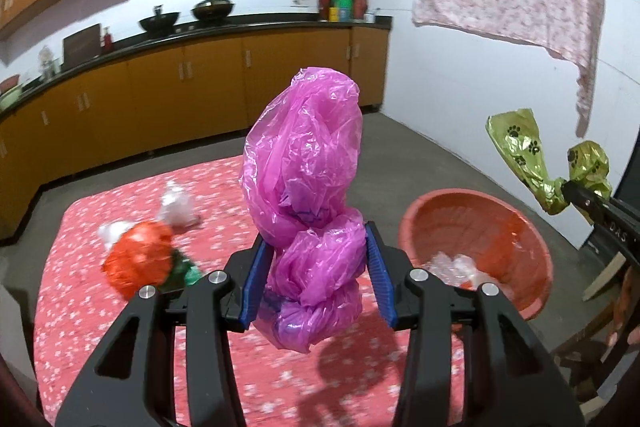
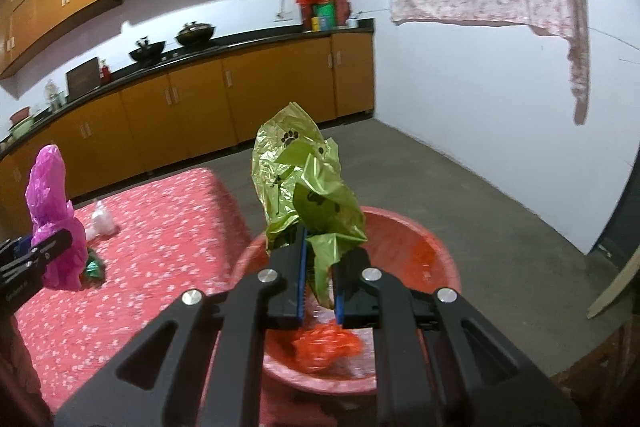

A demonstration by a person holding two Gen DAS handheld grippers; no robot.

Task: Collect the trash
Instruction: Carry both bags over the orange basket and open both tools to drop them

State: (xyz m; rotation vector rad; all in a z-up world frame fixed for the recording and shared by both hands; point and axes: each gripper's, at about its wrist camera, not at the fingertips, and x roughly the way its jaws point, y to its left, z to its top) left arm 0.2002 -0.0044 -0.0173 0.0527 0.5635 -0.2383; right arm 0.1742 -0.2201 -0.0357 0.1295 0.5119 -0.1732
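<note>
Two crumpled bags stand upright, long axes vertical: the left gripper [image 1: 320, 279] pinches a pink bag [image 1: 308, 187] above the red flowered cloth [image 1: 120, 347]; the right gripper [image 2: 320, 279] clamps a green bag [image 2: 304, 195] over the red basin [image 2: 420, 247]; kitchen cabinets [image 1: 200, 79] stand far behind

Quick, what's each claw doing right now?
Left claw: closed on the pink plastic bag.
Right claw: closed on the green paw-print bag.

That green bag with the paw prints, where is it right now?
The green paw-print bag is pinched in the right tongs, held in the air above the red basin, which sits just right of the red flowered tablecloth.
</note>
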